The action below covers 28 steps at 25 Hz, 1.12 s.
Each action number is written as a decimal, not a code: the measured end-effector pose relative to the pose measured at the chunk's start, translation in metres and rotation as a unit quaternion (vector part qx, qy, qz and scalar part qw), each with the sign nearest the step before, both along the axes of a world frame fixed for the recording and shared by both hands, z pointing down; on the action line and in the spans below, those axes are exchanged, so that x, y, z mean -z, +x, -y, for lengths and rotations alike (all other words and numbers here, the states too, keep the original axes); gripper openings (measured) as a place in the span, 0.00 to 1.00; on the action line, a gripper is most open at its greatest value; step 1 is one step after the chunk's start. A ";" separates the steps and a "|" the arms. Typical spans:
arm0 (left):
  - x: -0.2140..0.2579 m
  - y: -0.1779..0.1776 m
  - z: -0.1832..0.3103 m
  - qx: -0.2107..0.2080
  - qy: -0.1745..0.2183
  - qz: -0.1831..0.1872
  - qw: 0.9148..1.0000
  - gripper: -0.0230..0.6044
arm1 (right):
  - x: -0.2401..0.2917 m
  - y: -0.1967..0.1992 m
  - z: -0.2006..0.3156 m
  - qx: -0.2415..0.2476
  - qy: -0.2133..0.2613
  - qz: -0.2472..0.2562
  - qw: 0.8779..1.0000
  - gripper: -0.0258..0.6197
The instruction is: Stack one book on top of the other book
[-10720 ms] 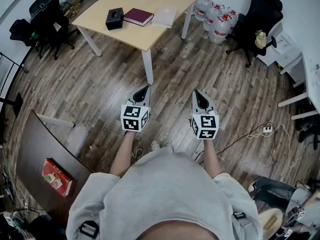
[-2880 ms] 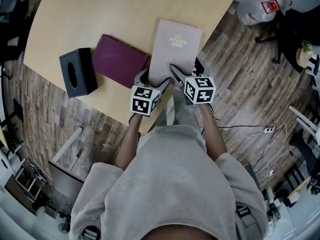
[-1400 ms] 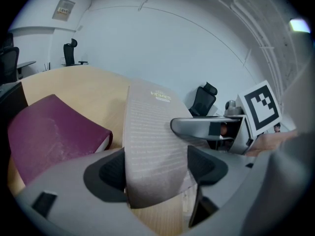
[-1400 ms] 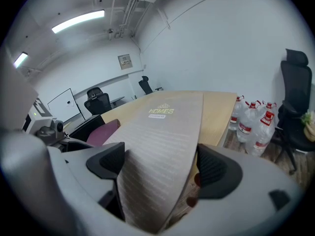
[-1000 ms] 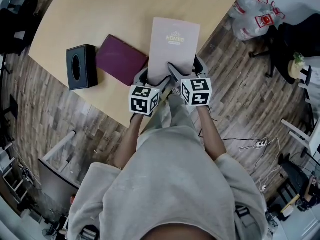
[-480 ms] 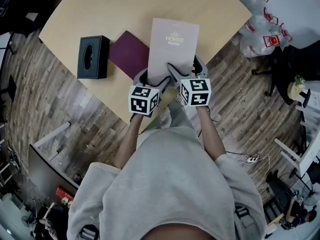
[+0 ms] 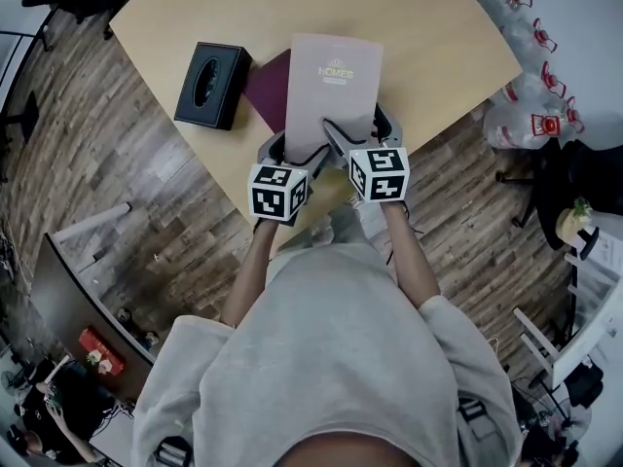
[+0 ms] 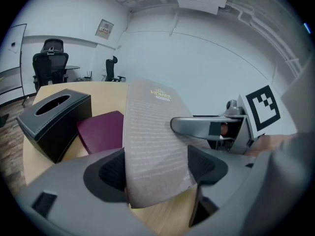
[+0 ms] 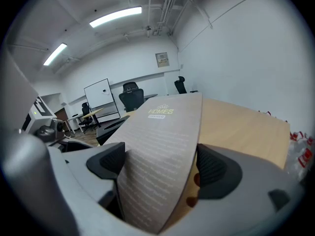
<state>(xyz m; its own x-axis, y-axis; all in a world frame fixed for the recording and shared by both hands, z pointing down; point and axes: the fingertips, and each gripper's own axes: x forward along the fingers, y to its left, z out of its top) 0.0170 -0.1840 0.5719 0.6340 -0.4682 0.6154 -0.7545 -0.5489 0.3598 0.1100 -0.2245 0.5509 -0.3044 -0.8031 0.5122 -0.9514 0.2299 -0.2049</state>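
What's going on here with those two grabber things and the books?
A person is stacking books on a light wooden table, with handheld tongs in each hand. The left tongs and the right tongs are both clamped on the near edge of a thin pinkish-grey book, which is lifted and tilted. Seen from above, it partly overlaps a dark maroon book lying flat next to a black tissue box. The stack is not yet made.

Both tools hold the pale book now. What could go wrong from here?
The left tool and right tool grip the pale book only at its near edge, so it may sag or slip. The maroon book lies beside the black tissue box; the carried book might knock it.
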 end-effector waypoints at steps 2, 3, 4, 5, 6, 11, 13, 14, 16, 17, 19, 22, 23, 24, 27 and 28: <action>0.000 -0.010 0.001 0.017 -0.001 0.001 1.000 0.65 | 0.001 -0.011 0.005 0.017 0.000 0.000 1.000 0.75; 0.001 -0.015 0.002 0.025 -0.001 0.002 1.000 0.65 | 0.001 -0.017 0.007 0.025 -0.001 0.000 1.000 0.75; 0.001 -0.020 0.004 0.033 -0.001 0.002 0.999 0.65 | 0.001 -0.023 0.010 0.033 -0.001 0.000 0.999 0.75; 0.001 -0.025 0.005 0.041 -0.001 0.002 0.999 0.65 | 0.001 -0.029 0.013 0.041 -0.002 0.001 0.999 0.75; 0.001 -0.030 0.006 0.049 -0.002 0.002 0.999 0.65 | 0.001 -0.035 0.015 0.050 -0.002 0.001 0.999 0.75; 0.001 -0.051 0.011 0.085 -0.005 0.004 0.996 0.65 | 0.000 -0.059 0.026 0.085 -0.004 0.002 0.996 0.75; 0.001 -0.056 0.013 0.095 -0.006 0.004 0.995 0.65 | 0.000 -0.066 0.030 0.095 -0.006 0.001 0.995 0.75; 0.001 -0.058 0.014 0.099 -0.007 0.003 0.995 0.65 | 0.000 -0.068 0.031 0.099 -0.007 0.001 0.995 0.75; 0.000 -0.062 0.015 0.105 -0.010 0.003 0.994 0.65 | -0.002 -0.073 0.034 0.105 -0.010 0.000 0.994 0.75; -0.002 -0.064 0.015 0.106 -0.012 0.003 0.994 0.65 | -0.003 -0.074 0.035 0.106 -0.012 0.001 0.994 0.75; -0.004 -0.066 0.017 0.107 -0.016 0.004 0.994 0.65 | -0.006 -0.077 0.036 0.107 -0.015 0.002 0.994 0.75; -0.008 -0.067 0.020 0.104 -0.021 0.005 0.994 0.65 | -0.011 -0.078 0.039 0.105 -0.022 0.003 0.994 0.75; -0.009 -0.067 0.021 0.102 -0.023 0.006 0.994 0.65 | -0.012 -0.078 0.040 0.104 -0.024 0.004 0.994 0.75; -0.010 -0.068 0.022 0.101 -0.024 0.007 0.995 0.65 | -0.014 -0.078 0.041 0.103 -0.025 0.006 0.994 0.75; -0.014 -0.069 0.024 0.099 -0.028 0.010 0.995 0.65 | -0.019 -0.079 0.043 0.103 -0.032 0.007 0.994 0.75; -0.015 -0.069 0.025 0.099 -0.029 0.011 0.995 0.65 | -0.021 -0.079 0.044 0.104 -0.035 0.008 0.994 0.75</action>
<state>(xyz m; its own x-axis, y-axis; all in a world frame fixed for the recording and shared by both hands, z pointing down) -0.0518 -0.2087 0.5869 0.5194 -0.5450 0.6581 -0.8536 -0.3676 0.3693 0.0311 -0.2686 0.5716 -0.4681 -0.6844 0.5589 -0.8815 0.4055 -0.2418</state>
